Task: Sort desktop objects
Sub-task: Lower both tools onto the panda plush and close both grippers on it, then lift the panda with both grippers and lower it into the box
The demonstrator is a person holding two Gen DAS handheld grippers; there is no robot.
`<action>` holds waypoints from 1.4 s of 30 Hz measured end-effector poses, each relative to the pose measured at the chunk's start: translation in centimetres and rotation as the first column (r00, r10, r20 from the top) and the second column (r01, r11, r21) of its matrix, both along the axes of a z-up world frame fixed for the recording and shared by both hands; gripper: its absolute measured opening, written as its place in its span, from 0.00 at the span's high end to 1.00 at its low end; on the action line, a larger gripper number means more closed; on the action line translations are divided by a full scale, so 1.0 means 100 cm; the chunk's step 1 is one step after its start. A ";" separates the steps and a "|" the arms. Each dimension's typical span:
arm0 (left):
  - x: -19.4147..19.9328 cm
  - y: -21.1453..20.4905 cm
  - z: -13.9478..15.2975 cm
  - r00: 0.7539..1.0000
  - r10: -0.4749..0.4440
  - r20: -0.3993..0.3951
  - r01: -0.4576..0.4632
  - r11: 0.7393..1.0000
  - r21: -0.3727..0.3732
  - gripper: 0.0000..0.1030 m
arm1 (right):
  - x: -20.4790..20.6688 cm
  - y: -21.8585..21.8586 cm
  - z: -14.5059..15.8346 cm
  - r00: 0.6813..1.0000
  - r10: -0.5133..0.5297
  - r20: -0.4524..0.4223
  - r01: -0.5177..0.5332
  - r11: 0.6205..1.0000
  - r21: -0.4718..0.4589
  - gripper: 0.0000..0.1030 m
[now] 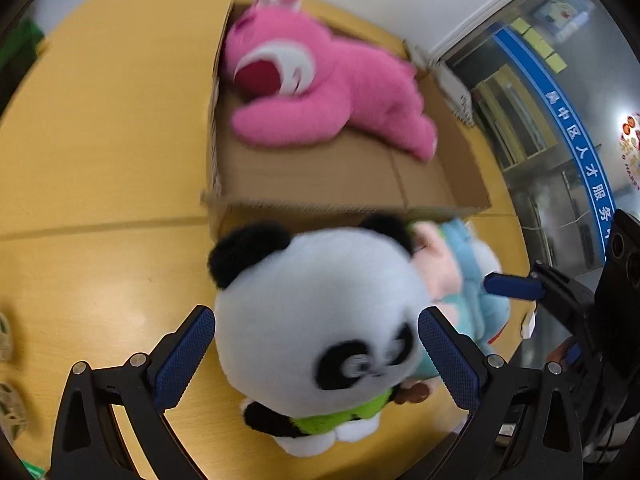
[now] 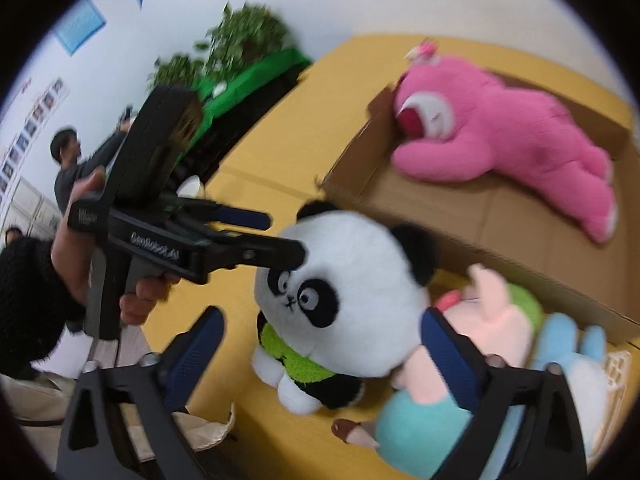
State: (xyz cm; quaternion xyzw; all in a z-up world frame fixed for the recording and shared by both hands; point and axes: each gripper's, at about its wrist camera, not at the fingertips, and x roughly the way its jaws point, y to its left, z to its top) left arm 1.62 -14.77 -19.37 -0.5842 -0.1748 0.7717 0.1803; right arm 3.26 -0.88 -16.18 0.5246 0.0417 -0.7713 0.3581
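Yellow wood makes up the table (image 1: 100, 168), and on it a panda (image 1: 320, 320) plush sits upright, its long axis running from feet to ears. In the left wrist view its face points toward the lower right; in the right wrist view it looks toward the camera, slightly left.

The left gripper (image 1: 316, 356) straddles the panda's head with its jaws spread wide, one blue pad (image 1: 184, 356) on each side. In the right wrist view one black finger (image 2: 276, 254) of that gripper presses against the panda's forehead, while the other lies behind the head; the grip looks loose, not clamped.

The right gripper (image 2: 320, 356) is released too, jaws wide, with the panda's lower body between them. Its right pad (image 2: 448, 360) sits against a pink and teal doll (image 2: 452, 360) leaning beside the panda.

Behind both stands an open cardboard box (image 1: 320, 184), and inside it a pink bear (image 1: 320, 88) lies lengthwise, head toward the box's left end, legs toward the right.
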 end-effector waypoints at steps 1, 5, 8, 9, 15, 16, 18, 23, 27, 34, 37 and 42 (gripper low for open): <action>-0.002 -0.001 -0.009 1.000 -0.006 0.019 0.006 1.000 0.014 0.00 | 0.001 -0.008 -0.009 1.000 0.021 -0.006 -0.021 0.999 0.030 0.08; -0.004 -0.007 -0.030 0.998 -0.004 0.058 -0.004 0.992 0.125 0.00 | -0.003 -0.025 -0.044 0.999 0.045 -0.004 -0.044 0.990 0.132 0.08; -0.006 -0.003 -0.040 0.997 -0.021 0.070 0.010 0.988 0.156 0.01 | -0.014 -0.023 -0.062 1.000 0.007 0.008 -0.008 0.989 0.146 0.08; -0.006 -0.003 -0.042 0.997 -0.016 0.071 0.005 0.987 0.160 0.04 | -0.017 -0.021 -0.066 1.000 0.001 0.015 -0.003 0.990 0.138 0.08; -0.008 -0.004 -0.044 0.997 0.001 0.078 -0.016 0.983 0.185 0.20 | -0.029 -0.015 -0.076 0.998 0.017 0.057 -0.022 0.996 0.089 0.12; -0.007 -0.005 -0.042 0.997 0.005 0.079 -0.020 0.982 0.188 0.22 | -0.030 -0.014 -0.074 0.998 0.018 0.063 -0.022 0.997 0.071 0.17; -0.004 -0.008 -0.034 0.997 0.021 0.073 -0.034 0.982 0.185 0.25 | -0.030 -0.010 -0.071 0.997 0.014 0.074 -0.016 0.999 0.028 0.25; 0.004 -0.016 0.001 0.999 0.031 0.036 -0.037 0.982 0.187 0.31 | -0.021 0.001 -0.047 0.998 0.012 0.062 -0.008 0.998 -0.070 0.34; -0.024 -0.013 0.040 0.999 0.024 -0.049 -0.014 0.984 0.180 0.33 | -0.024 0.013 0.009 0.999 0.001 -0.051 -0.008 0.992 -0.124 0.34; -0.088 -0.004 0.108 0.976 0.004 -0.216 0.030 0.988 0.153 0.33 | -0.081 0.026 0.095 0.953 -0.025 -0.303 -0.010 0.994 -0.113 0.34; -0.115 0.000 0.137 0.958 -0.006 -0.286 0.047 0.989 0.139 0.33 | -0.127 0.028 0.098 0.938 -0.033 -0.344 0.005 0.997 -0.082 0.34; -0.164 0.009 0.117 0.967 -0.026 -0.252 0.048 0.996 0.080 0.32 | -0.188 0.026 0.044 0.975 -0.006 -0.224 0.000 1.000 -0.024 0.34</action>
